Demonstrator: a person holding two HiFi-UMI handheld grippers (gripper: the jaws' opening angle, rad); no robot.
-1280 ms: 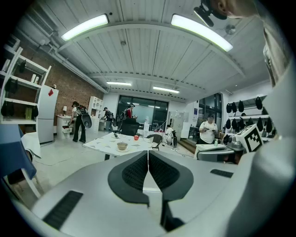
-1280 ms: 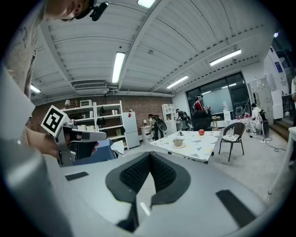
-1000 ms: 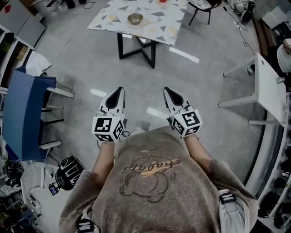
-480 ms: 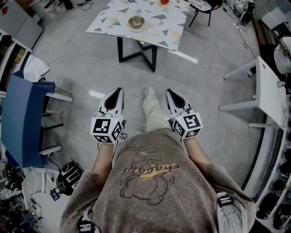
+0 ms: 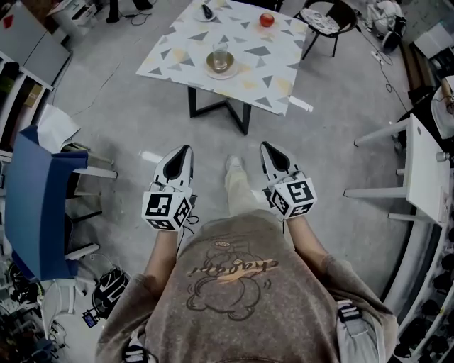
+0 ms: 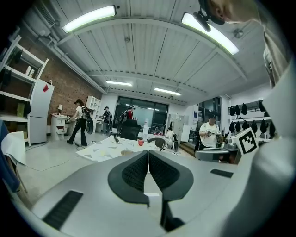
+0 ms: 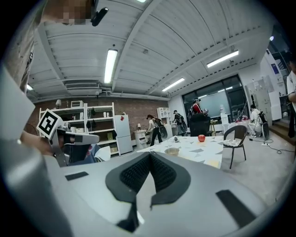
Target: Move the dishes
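- In the lower middle of the head view, we hold both grippers over the grey floor (image 5: 128, 120), side by side and apart, with our shoe (image 5: 233, 164) between them.
- Our left gripper (image 5: 186, 150) has its jaws pressed together with nothing between them. Its own view shows the two dark pads (image 6: 138, 171) meeting along a thin line.
- Our right gripper (image 5: 265, 146) is closed the same way and holds nothing.
- At the top centre of the head view, well apart from both grippers, stands the table (image 5: 177, 64) under a triangle-patterned cloth.
- A bowl (image 5: 220, 62) sits on a plate (image 5: 231, 73) near the table's middle.
- Higher on the table we see a red apple (image 5: 267, 20) towards the upper right.
- A black chair (image 5: 323, 18) stands right of the table, and a blue chair (image 5: 35, 191) at the left edge.
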